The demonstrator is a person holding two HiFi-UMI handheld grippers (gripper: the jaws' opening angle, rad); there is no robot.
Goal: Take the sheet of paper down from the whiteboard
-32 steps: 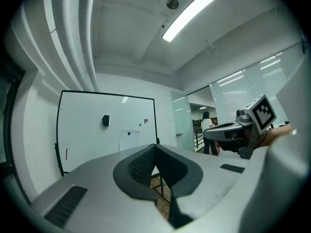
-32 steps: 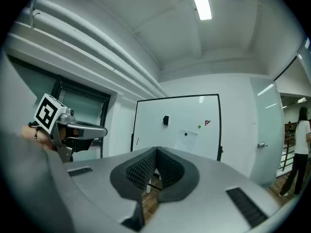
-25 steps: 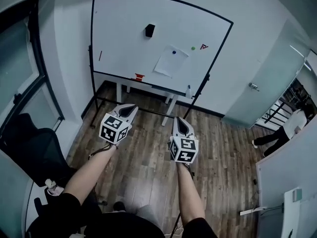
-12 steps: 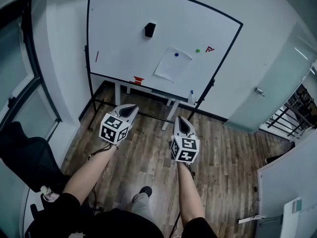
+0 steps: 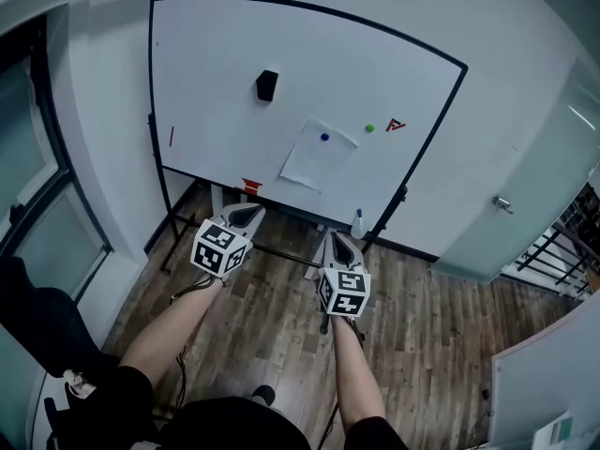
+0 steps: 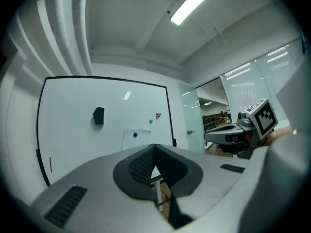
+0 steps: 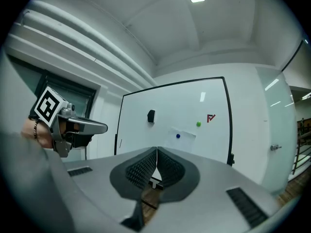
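Fingers of the left gripper (image 5: 246, 216) and right gripper (image 5: 339, 247) point level toward the whiteboard (image 5: 216, 73) in the head view. The sheet of paper (image 5: 317, 155) hangs near the board's lower edge, long axis up-down, with a blue magnet (image 5: 324, 138) at its top. Left gripper view: jaws pressed together, empty. Right gripper view: likewise together, empty.

floor (image 5: 441, 326): dark wood planks | walls (image 5: 525, 36): white | door (image 5: 534, 195): frosted glass, right | ceiling light (image 6: 194, 4): lit
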